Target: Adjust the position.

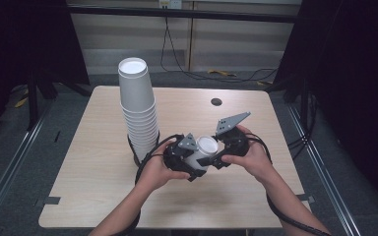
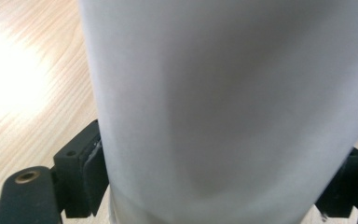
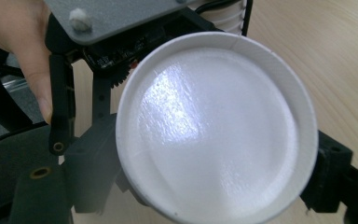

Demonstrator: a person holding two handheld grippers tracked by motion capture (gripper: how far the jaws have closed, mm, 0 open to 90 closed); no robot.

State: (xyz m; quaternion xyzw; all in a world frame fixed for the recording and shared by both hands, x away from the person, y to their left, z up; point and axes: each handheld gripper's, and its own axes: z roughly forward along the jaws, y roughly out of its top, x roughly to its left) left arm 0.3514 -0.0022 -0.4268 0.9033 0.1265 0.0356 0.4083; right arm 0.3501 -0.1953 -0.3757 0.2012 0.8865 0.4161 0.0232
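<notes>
A white paper cup (image 1: 206,146) is held just above the table between both grippers, its recessed base turned up. My left gripper (image 1: 195,164) comes in from the left and is shut on the cup. In the left gripper view the cup's wall (image 2: 223,93) lies between the two black jaws, which press on it from both sides. My right gripper (image 1: 218,158) comes in from the right and is shut on the same cup. In the right gripper view the cup's round base (image 3: 216,126) faces the camera, and the jaws hug its sides.
A tall stack of upturned white paper cups (image 1: 139,110) stands on the wooden table (image 1: 93,191), left of the grippers, with a black cable looped round its foot. A dark round hole (image 1: 216,102) sits in the tabletop at the back. Black curtains flank the table.
</notes>
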